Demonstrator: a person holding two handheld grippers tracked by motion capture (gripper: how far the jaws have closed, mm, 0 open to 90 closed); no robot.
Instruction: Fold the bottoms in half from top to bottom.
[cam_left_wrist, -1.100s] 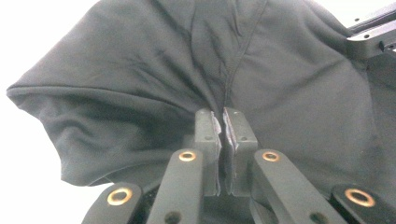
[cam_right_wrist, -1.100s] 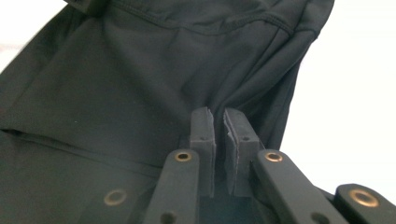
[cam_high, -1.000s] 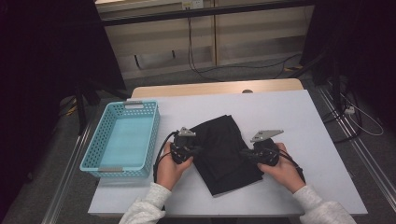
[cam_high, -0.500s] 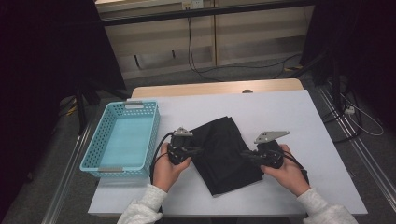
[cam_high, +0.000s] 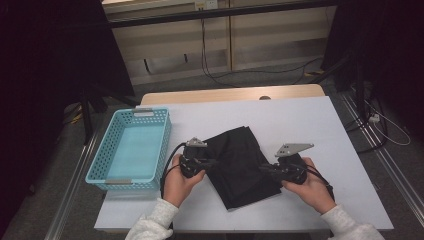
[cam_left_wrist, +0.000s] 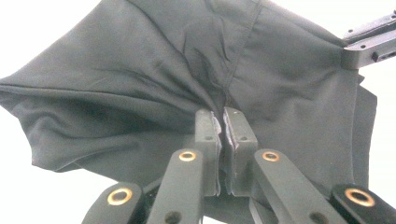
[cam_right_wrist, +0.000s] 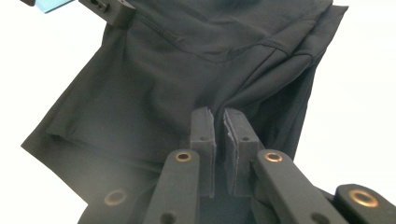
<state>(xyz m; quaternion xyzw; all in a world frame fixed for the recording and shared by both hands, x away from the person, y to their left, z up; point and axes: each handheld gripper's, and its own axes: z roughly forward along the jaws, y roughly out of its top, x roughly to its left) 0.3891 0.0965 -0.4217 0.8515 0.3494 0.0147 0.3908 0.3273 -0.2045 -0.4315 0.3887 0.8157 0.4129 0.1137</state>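
- black garment lies folded on the white desk, near the front edge, about mid-width, just right of the blue basket
- left gripper sits at the garment's left edge, held in the person's left hand; jaws nearly shut, pinching a fold of the black fabric
- left gripper view: the 2 black jaws meet with only a thin slit between them, cloth bunched and puckered right at the tips, wrinkles fanning out from the pinch
- right gripper sits at the garment's right edge, held in the right hand; jaws nearly closed, clamped on the fabric too
- right gripper view: jaws pressed together on a gathered fold, a seam line runs across the cloth above them
- both grippers point inward toward each other across the garment
- basket stands on the desk's left side, apart from the garment
- cables trail from the left gripper over the desk
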